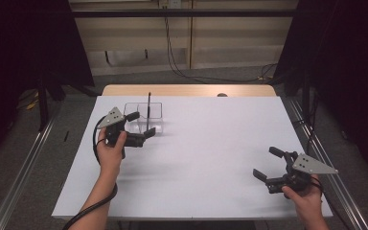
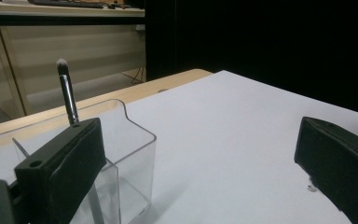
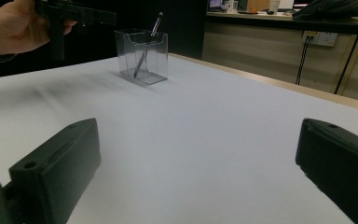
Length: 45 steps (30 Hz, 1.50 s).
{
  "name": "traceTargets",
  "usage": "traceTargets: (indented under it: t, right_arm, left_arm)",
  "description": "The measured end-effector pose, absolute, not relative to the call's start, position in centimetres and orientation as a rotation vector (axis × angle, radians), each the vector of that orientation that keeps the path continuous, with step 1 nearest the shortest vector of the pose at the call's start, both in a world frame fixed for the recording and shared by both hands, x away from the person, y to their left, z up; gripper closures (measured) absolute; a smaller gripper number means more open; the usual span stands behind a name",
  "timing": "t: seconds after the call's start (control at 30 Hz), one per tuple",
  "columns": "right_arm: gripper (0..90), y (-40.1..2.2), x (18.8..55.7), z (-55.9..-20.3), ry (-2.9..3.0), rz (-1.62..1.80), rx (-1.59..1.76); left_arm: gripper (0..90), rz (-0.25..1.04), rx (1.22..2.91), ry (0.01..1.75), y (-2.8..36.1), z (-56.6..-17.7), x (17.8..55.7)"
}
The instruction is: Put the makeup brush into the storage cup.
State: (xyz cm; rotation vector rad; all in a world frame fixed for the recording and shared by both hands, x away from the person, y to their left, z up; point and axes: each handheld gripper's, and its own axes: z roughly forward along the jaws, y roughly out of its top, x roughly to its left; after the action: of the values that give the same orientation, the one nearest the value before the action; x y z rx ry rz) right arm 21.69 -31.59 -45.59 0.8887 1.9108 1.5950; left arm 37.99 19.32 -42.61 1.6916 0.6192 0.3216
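A clear plastic holder [image 1: 149, 116] stands on the white table [image 1: 206, 153] at the back left, with a dark makeup brush [image 1: 148, 109] upright in it. My left gripper [image 1: 141, 125] hovers just left of the holder, open and empty. In the left gripper view the holder [image 2: 126, 154] sits behind the left jaw and the brush [image 2: 68, 93] rises above it. My right gripper [image 1: 267, 164] is open and empty near the front right corner. The right gripper view shows the holder [image 3: 142, 56] and brush [image 3: 149, 39] far off, beside the other hand [image 3: 9, 25].
A wooden strip [image 1: 187, 90] runs along the table's far edge, with a small dark knob [image 1: 222, 95] on it. Cables [image 1: 182, 67] hang at the back wall. Metal rails [image 1: 24, 163] flank both table sides.
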Motion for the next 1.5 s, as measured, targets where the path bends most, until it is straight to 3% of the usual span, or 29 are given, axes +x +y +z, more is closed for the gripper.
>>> traceTargets:
  t: [1.5]
  right_arm:
    - [0.0, -31.5, 21.7, -45.6, 1.911, 1.597, 0.884]
  left_arm:
    - [1.9, 0.333, 1.73, 0.577, 22.7, -44.0, 34.6]
